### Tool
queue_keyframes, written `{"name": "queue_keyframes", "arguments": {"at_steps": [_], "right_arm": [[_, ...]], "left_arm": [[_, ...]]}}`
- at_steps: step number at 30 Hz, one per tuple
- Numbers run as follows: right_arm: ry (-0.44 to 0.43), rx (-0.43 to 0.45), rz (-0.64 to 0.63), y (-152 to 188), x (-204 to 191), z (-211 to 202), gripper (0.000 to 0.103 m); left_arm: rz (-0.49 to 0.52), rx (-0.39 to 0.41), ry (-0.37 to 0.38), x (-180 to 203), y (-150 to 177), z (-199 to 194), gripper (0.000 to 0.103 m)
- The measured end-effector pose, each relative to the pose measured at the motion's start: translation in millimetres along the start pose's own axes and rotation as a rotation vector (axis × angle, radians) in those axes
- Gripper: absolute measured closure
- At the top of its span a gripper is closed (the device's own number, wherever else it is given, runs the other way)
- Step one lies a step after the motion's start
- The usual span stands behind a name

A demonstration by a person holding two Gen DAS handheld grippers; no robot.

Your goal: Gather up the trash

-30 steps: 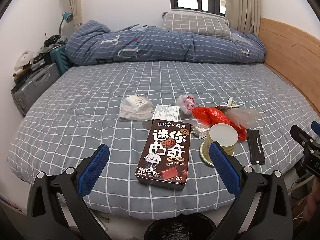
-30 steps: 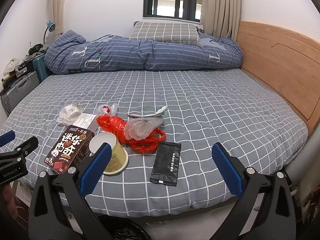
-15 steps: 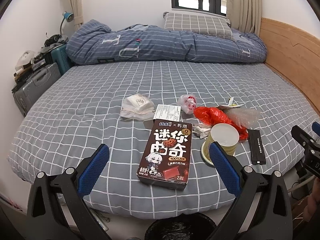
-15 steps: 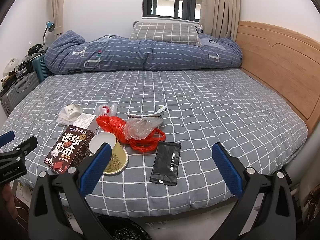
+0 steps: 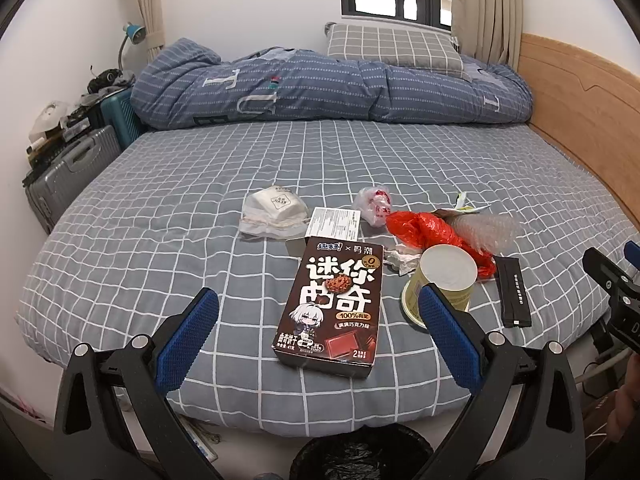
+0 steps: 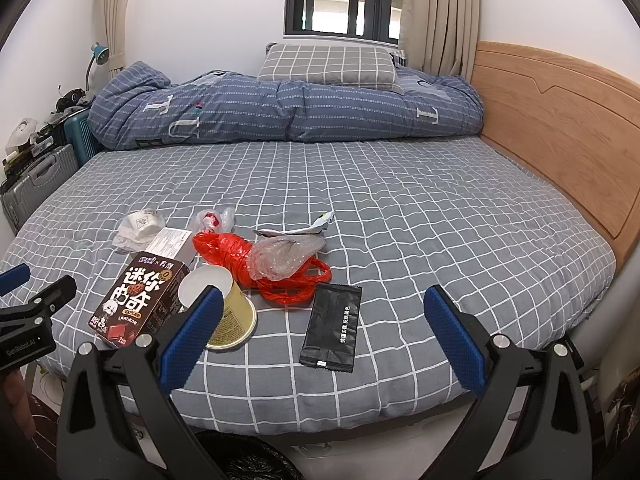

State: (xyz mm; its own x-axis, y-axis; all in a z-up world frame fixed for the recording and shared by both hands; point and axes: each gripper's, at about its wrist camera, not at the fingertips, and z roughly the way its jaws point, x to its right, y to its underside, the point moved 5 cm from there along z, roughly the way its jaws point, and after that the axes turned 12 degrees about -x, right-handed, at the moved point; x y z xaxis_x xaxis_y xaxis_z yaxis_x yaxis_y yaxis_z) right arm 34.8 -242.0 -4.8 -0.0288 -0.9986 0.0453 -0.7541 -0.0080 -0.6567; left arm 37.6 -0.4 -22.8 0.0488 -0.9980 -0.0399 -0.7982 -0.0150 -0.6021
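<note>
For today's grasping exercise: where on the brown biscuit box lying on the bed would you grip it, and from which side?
Grip the biscuit box across its two long side edges near the end closest to the bed's edge, coming down from above. It lies flat, face up, so only those narrow sides offer opposing faces. The open left gripper already straddles it.

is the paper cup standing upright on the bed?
No, the paper cup lies tipped on its side on the bed sheet, open mouth facing the camera, beside the brown cookie box.
</note>
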Motion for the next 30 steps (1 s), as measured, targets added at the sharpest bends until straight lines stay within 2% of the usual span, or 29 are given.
{"name": "queue_keyframes", "arguments": {"at_steps": [9,15,25,30], "right_arm": [[0.000,0.000,0.000,0,0,1,0.007],[0.000,-0.017,0.001,-1,1,8,0.007],[0.039,-0.090,0.011,-5,15,57,0.007],[0.045,-0.161,0.043,0,27,91,0.007]], "left_arm": [[0.003,-0.002,0.002,2,0,0,0.006],[0.012,-0.040,0.012,6,3,16,0.006],[0.035,-0.129,0.009,8,5,63,0.006],[0.054,-0.172,0.004,9,4,85,0.006]]}}
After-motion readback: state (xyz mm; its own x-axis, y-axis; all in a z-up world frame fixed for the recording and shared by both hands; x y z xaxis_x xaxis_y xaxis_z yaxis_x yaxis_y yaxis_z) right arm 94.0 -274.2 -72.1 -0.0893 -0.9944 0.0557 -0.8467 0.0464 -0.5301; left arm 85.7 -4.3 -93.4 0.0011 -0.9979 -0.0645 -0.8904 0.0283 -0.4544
